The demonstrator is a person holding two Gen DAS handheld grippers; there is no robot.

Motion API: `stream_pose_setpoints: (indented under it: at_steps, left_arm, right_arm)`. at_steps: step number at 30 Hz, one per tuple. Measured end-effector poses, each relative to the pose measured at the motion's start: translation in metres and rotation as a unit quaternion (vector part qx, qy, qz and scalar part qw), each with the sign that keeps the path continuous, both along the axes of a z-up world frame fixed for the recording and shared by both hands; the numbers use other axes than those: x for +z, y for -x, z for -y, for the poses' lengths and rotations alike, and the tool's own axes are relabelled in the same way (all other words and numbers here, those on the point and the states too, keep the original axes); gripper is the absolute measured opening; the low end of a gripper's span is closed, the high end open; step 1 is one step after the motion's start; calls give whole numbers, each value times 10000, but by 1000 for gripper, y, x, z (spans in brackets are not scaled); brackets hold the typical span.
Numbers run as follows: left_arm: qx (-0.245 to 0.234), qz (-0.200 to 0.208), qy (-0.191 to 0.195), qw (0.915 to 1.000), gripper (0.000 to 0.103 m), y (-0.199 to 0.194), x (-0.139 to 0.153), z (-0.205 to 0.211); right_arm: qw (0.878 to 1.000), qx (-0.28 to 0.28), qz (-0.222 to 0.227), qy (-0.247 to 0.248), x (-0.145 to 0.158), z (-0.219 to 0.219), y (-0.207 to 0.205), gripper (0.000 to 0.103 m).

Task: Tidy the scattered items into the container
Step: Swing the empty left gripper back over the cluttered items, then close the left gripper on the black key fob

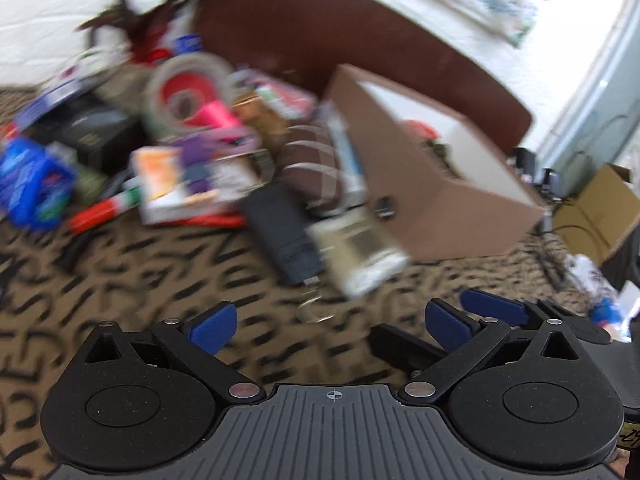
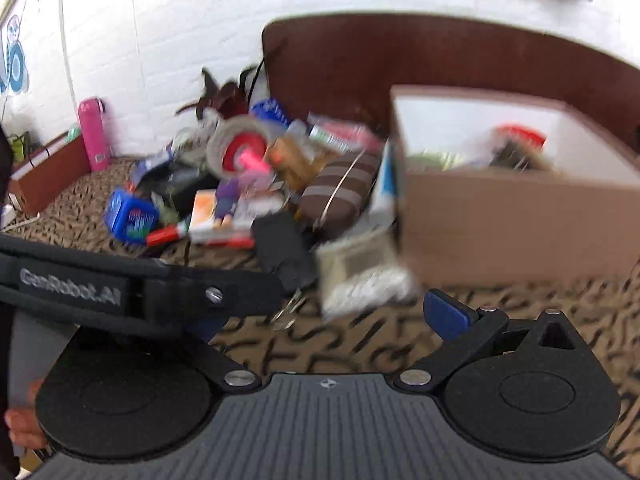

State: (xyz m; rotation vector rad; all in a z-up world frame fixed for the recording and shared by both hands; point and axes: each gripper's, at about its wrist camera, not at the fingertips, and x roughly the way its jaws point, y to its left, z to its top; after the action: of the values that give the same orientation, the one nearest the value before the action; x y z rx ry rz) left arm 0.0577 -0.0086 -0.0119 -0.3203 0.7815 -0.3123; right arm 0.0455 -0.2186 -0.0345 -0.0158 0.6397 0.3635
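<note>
On the patterned rug, the box sits at the right, some items already inside, with the pile touching its left side. Nearer, both grippers, left and right, hover wide and empty.

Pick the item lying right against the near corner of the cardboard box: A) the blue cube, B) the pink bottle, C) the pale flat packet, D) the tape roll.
C: the pale packet lies against the box at its near corner, while the tape roll, blue cube and pink bottle are farther left.
</note>
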Motion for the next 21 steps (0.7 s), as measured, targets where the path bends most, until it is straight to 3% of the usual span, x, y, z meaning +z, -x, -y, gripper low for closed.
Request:
stream_pose_setpoints:
  at_steps: [4, 8, 21]
  left_arm:
    - [294, -122, 242, 9992, 103, -3, -6, -25]
    - [291, -38, 341, 9990, 103, -15, -6, -32]
    - [48, -246, 471, 9986, 102, -82, -25, -24]
  right_arm:
    - [9999, 30, -82, 71, -13, -17, -1, 102]
    - [9997, 125, 12, 215, -18, -29, -8, 100]
    - [9957, 647, 37, 664, -36, -55, -56, 77]
